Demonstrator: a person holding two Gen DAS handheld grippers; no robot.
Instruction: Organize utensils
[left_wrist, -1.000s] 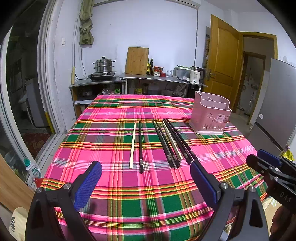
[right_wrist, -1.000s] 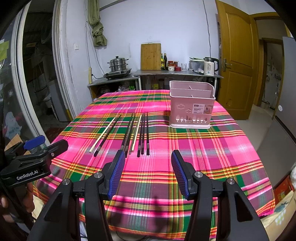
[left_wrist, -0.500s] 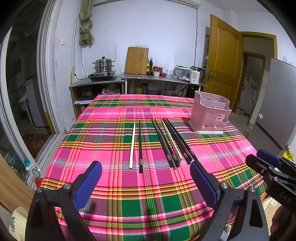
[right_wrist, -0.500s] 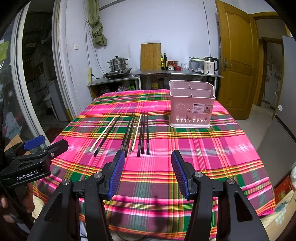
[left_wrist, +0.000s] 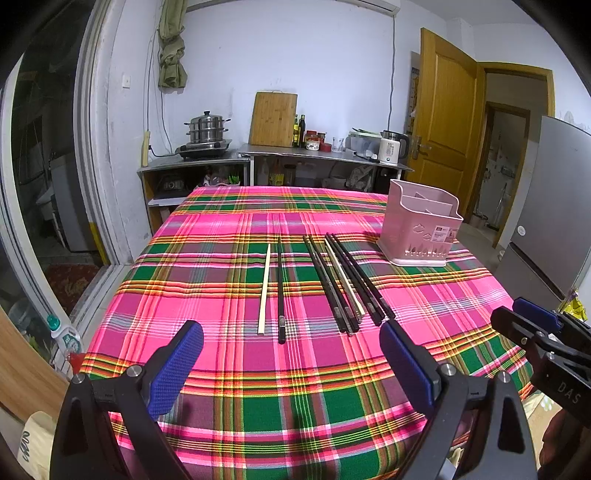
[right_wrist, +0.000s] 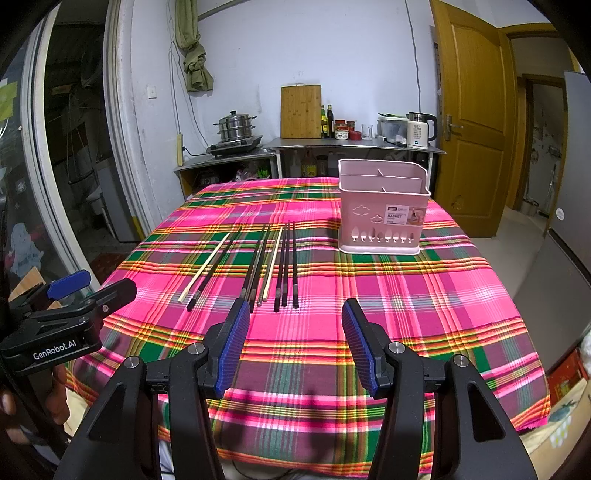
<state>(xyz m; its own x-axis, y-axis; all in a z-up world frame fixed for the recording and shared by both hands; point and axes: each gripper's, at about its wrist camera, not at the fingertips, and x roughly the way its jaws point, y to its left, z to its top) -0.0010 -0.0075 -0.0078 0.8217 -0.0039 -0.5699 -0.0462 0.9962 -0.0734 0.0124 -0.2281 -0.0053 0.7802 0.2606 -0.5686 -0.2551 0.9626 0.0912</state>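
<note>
Chopsticks (right_wrist: 258, 266) bunched on tabletop (right_wrist: 406, 295); both grippers' jaws open, empty: a pinch risks lifting several together.

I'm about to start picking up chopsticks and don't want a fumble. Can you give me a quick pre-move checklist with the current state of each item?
1. Left gripper open, holding nothing: ok.
2. Right gripper open, holding nothing: ok.
3. Chopsticks flat on the tablecloth, unobstructed: ok.
4. Pink basket upright: ok.
5. Basket compartments free of contents: cannot tell fully.
</note>
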